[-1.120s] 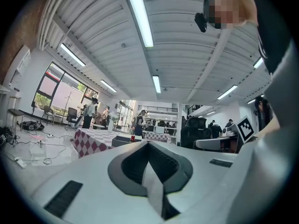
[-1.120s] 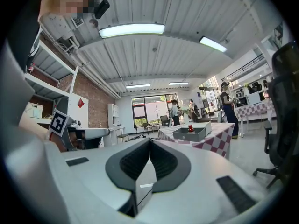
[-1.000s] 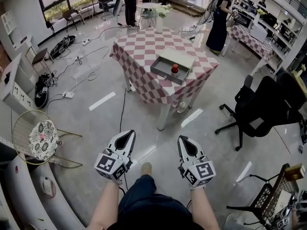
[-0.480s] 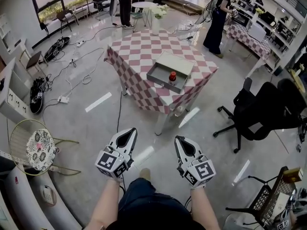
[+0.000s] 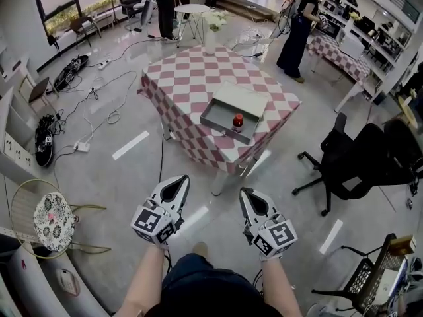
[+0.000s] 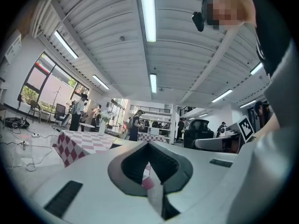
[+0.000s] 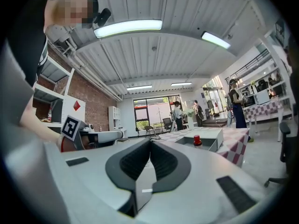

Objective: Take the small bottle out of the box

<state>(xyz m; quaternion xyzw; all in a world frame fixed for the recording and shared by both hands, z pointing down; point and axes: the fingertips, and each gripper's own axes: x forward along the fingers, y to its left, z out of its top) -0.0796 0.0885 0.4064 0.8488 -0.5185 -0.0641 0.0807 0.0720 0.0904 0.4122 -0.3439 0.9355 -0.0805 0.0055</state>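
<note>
A small red-capped bottle (image 5: 238,121) stands in a shallow grey box (image 5: 220,124) on a table with a red-and-white checked cloth (image 5: 192,78), well ahead of me across the floor. In the right gripper view the bottle (image 7: 196,140) stands in the box (image 7: 211,135), far off. The left gripper view catches only a corner of the table (image 6: 77,143). My left gripper (image 5: 180,179) and right gripper (image 5: 244,192) are held side by side over the floor and point level at the table. Both are shut with nothing in them, their tips meeting (image 6: 148,144) (image 7: 150,141).
A black office chair (image 5: 360,157) stands right of the table. A person in dark clothes (image 5: 294,32) stands behind it by a second checked table (image 5: 337,48). Cables (image 5: 99,88) trail over the floor at left. A wire chair with a patterned cushion (image 5: 51,211) sits near left.
The table with the box has come closer and lower in the head view as I walk toward it. Both grippers travel along with me, still shut.
</note>
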